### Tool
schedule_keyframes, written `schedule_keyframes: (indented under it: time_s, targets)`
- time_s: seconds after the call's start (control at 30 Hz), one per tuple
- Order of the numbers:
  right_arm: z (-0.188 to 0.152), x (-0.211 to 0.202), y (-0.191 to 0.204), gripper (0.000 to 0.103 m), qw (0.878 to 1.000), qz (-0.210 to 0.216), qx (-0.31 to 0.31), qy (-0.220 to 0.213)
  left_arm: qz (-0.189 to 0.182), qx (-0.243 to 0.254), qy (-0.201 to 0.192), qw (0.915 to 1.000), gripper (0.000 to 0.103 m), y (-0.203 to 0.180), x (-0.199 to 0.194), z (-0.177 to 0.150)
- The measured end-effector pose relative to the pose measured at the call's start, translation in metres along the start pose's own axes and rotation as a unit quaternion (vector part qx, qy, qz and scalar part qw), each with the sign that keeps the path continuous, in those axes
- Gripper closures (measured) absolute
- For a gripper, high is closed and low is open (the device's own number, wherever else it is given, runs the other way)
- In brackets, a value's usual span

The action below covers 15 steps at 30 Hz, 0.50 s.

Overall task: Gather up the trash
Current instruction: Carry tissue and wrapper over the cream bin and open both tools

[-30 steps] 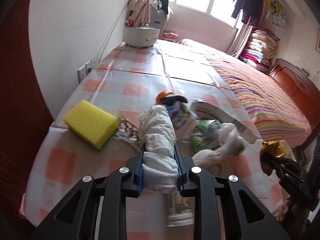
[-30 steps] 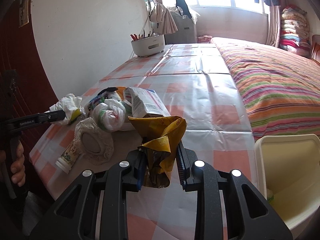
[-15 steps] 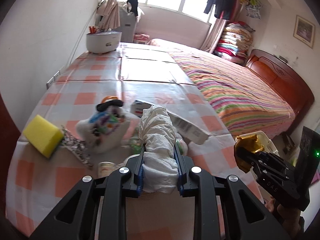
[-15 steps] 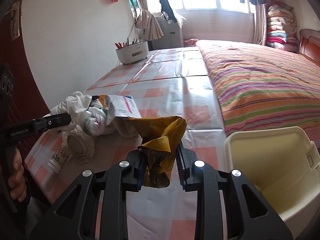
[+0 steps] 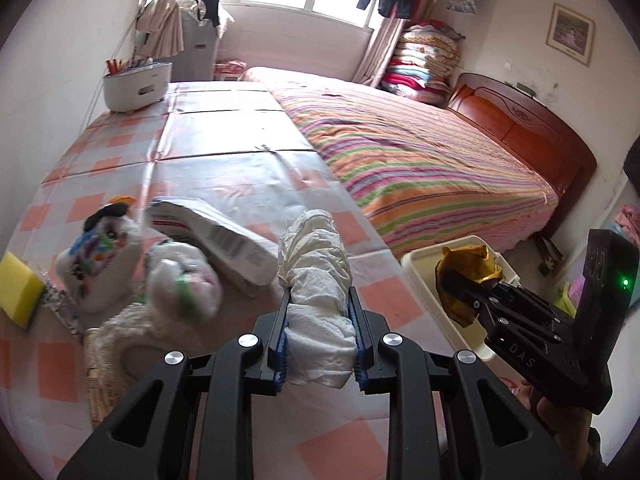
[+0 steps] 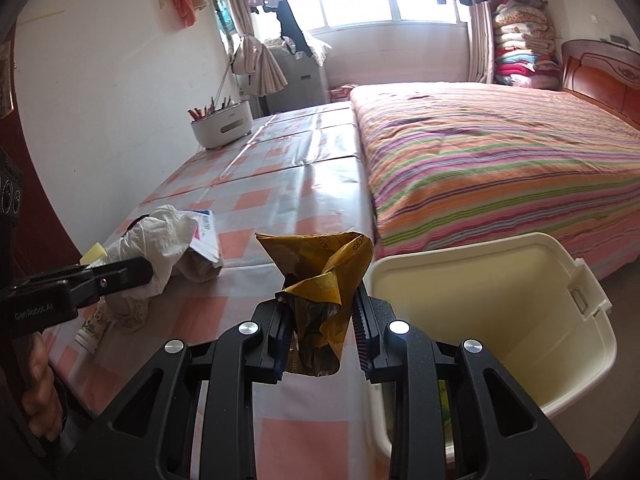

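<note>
The left gripper is clamped on a crumpled white tissue, its blue-edged pads pressing the wad from both sides; the paper bulges up and forward past the fingertips and also hangs out a little behind them, so the jaws stand only as far apart as the wad is thick. The right gripper is likewise closed on a crumpled yellow wrapper, which sticks up above the fingertips in a ragged crest, with its darker crushed lower part squeezed between the pads. Seen from the left wrist, that right gripper holds the yellow wrapper over the near corner of a cream plastic bin, which stands just off the edge of the table (a pink-and-white checked cloth covers it). From the right wrist the bin lies just to the right of the fingers, its mouth open upward, beside the striped bed. The rest of the trash is still on the table, to the left of the tissue: a flattened white carton lying on its side, a knotted white plastic bag just in front of it, and a printed pouch further left. A yellow sponge sits at the table's far left edge, and a white holder stands well back near the wall.
</note>
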State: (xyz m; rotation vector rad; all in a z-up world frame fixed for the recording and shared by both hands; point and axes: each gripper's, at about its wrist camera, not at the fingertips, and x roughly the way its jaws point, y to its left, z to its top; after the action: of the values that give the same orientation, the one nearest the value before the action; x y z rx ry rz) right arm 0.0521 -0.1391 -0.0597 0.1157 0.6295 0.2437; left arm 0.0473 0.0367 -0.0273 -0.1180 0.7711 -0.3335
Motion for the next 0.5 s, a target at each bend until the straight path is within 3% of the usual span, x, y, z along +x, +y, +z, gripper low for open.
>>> schedule_keyframes:
  time_s: [0.5]
  targets:
    - [-0.003, -0.016, -0.065, 0.076, 0.996, -0.068, 0.061, -0.015, -0.063, 0.039, 0.025, 0.9969, 0.079, -0.074, 0.042, 0.002]
